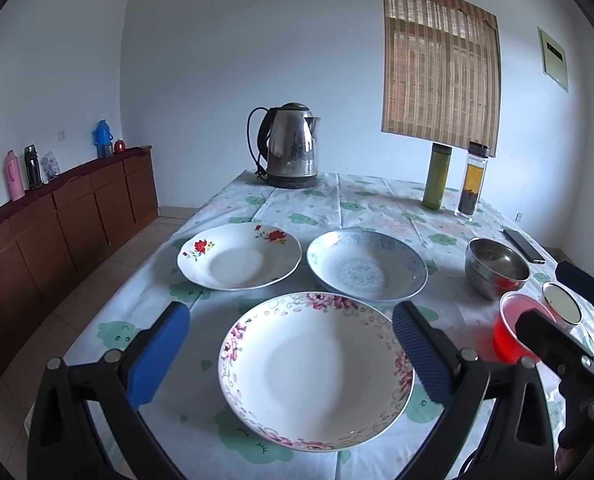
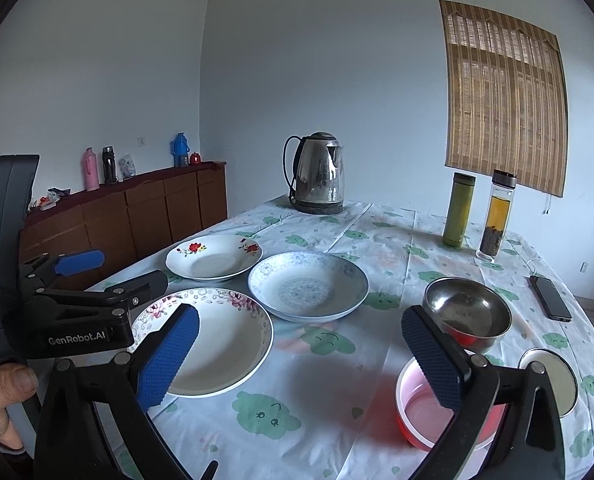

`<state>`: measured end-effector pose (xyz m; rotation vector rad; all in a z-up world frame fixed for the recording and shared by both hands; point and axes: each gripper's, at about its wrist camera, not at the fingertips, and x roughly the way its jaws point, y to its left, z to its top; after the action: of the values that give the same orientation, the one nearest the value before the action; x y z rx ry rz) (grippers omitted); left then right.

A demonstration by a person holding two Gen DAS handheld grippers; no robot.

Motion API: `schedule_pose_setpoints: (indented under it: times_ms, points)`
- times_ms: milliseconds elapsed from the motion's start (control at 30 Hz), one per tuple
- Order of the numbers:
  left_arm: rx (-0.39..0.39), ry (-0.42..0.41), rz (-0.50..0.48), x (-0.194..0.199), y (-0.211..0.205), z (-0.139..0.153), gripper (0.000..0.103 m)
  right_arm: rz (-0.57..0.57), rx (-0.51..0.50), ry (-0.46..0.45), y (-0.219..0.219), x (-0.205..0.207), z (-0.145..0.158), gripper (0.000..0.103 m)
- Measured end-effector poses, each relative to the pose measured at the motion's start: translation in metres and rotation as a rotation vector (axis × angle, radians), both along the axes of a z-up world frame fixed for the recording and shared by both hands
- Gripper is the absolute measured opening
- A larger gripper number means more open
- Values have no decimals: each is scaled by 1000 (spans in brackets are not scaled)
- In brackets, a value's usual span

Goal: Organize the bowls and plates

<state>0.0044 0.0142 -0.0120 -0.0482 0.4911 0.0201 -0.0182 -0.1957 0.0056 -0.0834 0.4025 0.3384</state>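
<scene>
Left gripper (image 1: 291,354) is held above the table with fingers wide apart, nothing clamped. The pink-floral plate (image 1: 317,370) is seen between its two blue finger pads (image 1: 157,354), lying flat on the cloud-print tablecloth (image 1: 377,204); contact between pads and rim cannot be told. Ahead of the left-hand finger the red-flower plate (image 1: 239,256) is set, and ahead of the right-hand finger the blue-patterned bowl (image 1: 367,266), the two just beside each other. Out past the right-hand finger the steel bowl (image 1: 497,268), the red plastic bowl (image 1: 513,320) and a small white-lined cup (image 1: 563,304) are placed, the red bowl partly hidden by the other gripper's black body.

Right gripper (image 2: 299,354) is likewise spread open and empty. Bare tablecloth is framed between its fingers. Behind its left-hand finger the pink-floral plate (image 2: 221,340) is partly covered; behind its right-hand finger the red plastic bowl (image 2: 425,412) is partly covered, with the steel bowl (image 2: 467,312) just beyond that fingertip. The blue-patterned bowl (image 2: 309,286) and red-flower plate (image 2: 213,256) are seen further ahead, between and left of the fingers. A hand (image 2: 1,404) is seen at the left edge under the left gripper (image 2: 105,268).

Far ahead: electric kettle (image 2: 319,174), green flask (image 2: 459,210), glass tea bottle (image 2: 497,216), phone (image 2: 551,298).
</scene>
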Motion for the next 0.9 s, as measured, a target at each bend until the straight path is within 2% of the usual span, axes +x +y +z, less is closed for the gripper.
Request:
schedule_pose_setpoints:
  times_ms: [900]
  points:
    - [-11, 12, 15, 5, 9, -3, 103, 15, -29, -8, 11, 3, -3, 102]
